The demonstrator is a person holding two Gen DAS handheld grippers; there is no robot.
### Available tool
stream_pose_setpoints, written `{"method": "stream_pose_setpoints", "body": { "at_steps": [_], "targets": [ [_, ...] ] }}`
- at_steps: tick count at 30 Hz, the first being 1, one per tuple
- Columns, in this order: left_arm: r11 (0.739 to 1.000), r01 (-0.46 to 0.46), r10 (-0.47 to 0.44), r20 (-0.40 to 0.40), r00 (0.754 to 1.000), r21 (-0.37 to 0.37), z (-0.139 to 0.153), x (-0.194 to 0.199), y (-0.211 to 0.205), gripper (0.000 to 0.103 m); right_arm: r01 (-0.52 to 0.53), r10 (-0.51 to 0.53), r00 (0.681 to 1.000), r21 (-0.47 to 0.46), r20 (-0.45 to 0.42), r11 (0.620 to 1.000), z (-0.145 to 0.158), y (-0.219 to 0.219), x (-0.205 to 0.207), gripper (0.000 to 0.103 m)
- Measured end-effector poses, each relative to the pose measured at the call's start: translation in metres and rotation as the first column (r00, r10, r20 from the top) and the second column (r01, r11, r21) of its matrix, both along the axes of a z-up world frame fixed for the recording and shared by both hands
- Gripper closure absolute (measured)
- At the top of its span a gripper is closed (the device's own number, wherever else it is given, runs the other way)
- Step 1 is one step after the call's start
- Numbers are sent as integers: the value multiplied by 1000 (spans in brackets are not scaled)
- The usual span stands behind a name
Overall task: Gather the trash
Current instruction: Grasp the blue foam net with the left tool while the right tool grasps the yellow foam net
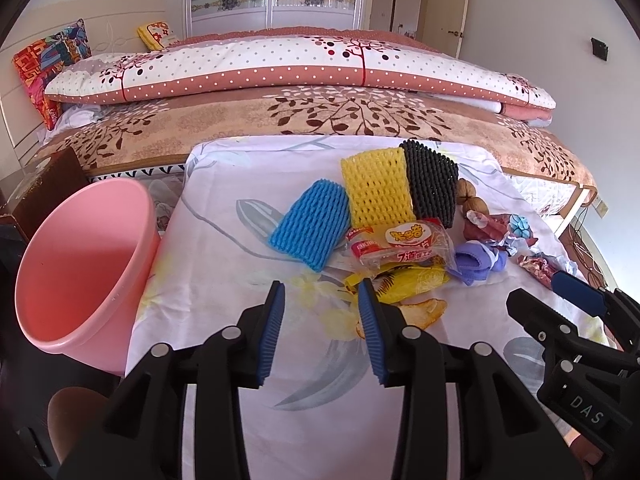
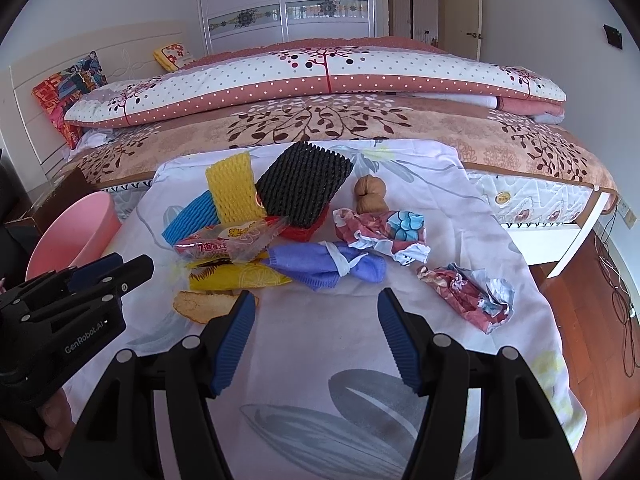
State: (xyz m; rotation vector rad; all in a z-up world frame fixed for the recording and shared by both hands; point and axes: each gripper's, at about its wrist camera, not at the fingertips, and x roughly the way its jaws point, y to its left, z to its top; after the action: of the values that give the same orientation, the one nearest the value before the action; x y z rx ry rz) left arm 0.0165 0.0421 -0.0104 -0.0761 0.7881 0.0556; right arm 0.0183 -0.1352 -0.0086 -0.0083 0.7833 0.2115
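Observation:
Trash lies on a table under a floral white cloth (image 1: pixel 224 216): blue foam net (image 1: pixel 308 224), yellow foam net (image 1: pixel 376 188), black foam net (image 1: pixel 432 180), clear snack wrapper (image 1: pixel 404 242), yellow wrapper (image 1: pixel 404 280), orange peel (image 2: pixel 204 304), purple cloth (image 2: pixel 324 266), walnuts (image 2: pixel 370 196), and crumpled wrappers (image 2: pixel 380 232) (image 2: pixel 468 296). A pink bin (image 1: pixel 80 264) stands left of the table. My left gripper (image 1: pixel 322 294) is open and empty just before the yellow wrapper. My right gripper (image 2: pixel 316 302) is open and empty, in front of the purple cloth.
A bed with patterned quilts (image 1: pixel 304 64) runs behind the table. A dark wooden nightstand (image 1: pixel 44 188) sits far left. Wooden floor with cables (image 2: pixel 616 292) lies to the right. A red item (image 2: pixel 298 232) shows under the black net.

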Motion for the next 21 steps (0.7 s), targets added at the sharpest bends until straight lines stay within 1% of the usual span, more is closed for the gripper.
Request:
{"method": "stream_pose_setpoints", "body": {
  "at_steps": [8, 14, 18, 21],
  "targets": [
    [1000, 3, -3, -8, 1000, 13, -2, 4, 5, 65, 17, -17, 1000, 8, -27, 1000, -4, -6, 13, 40],
    [1000, 9, -9, -15, 1000, 15, -3, 8, 20, 65, 27, -27, 998, 2, -56, 1000, -10, -11, 22, 40],
    [1000, 21, -21, -29, 999, 6, -2, 13, 34, 65, 16, -15, 997, 17, -80, 1000, -12, -11, 29, 40],
    [998, 49, -50, -49, 998, -33, -1, 20, 37, 65, 4, 0, 996, 46, -89, 999, -10, -10, 33, 40]
  ]
}}
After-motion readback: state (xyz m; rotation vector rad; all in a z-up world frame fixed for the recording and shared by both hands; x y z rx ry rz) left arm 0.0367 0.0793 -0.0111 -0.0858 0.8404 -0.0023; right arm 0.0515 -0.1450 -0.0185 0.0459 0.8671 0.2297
